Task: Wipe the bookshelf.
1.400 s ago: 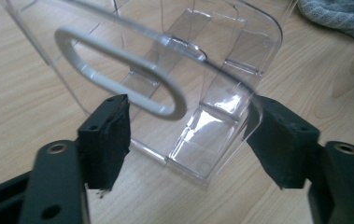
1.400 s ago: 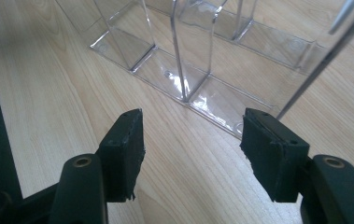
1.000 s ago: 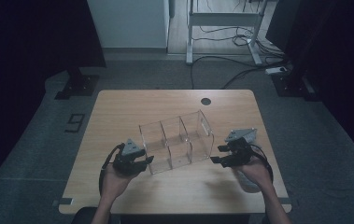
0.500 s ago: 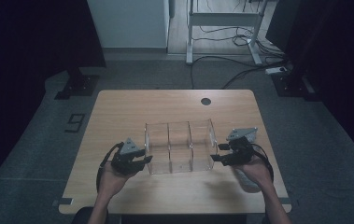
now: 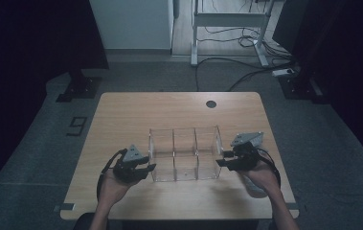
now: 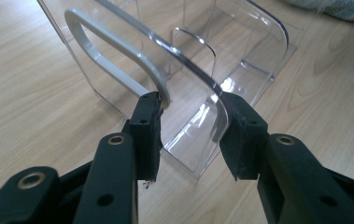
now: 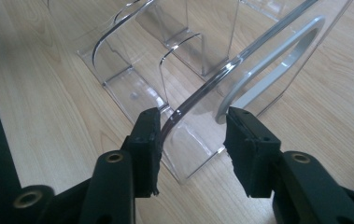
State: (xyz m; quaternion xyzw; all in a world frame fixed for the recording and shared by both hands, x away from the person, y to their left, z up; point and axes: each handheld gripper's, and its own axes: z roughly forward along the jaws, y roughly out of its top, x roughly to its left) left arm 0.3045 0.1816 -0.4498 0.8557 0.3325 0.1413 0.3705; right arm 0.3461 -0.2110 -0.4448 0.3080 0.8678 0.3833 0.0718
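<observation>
Clear three-compartment plastic organizer [image 5: 185, 154] standing near front edge of wooden table [image 5: 121, 115]. Left gripper [image 5: 143, 168] pinching its left end wall beside white handle [image 6: 114, 53], pads [image 6: 147, 126] touching. Right gripper [image 5: 221, 160], just closing, straddling opposite rounded wall; contact cannot tell.

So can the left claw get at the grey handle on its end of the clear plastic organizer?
Probably yes: the left claw already straddles that end wall, one pad beside the grey handle of the clear plastic organizer, nothing between.
</observation>
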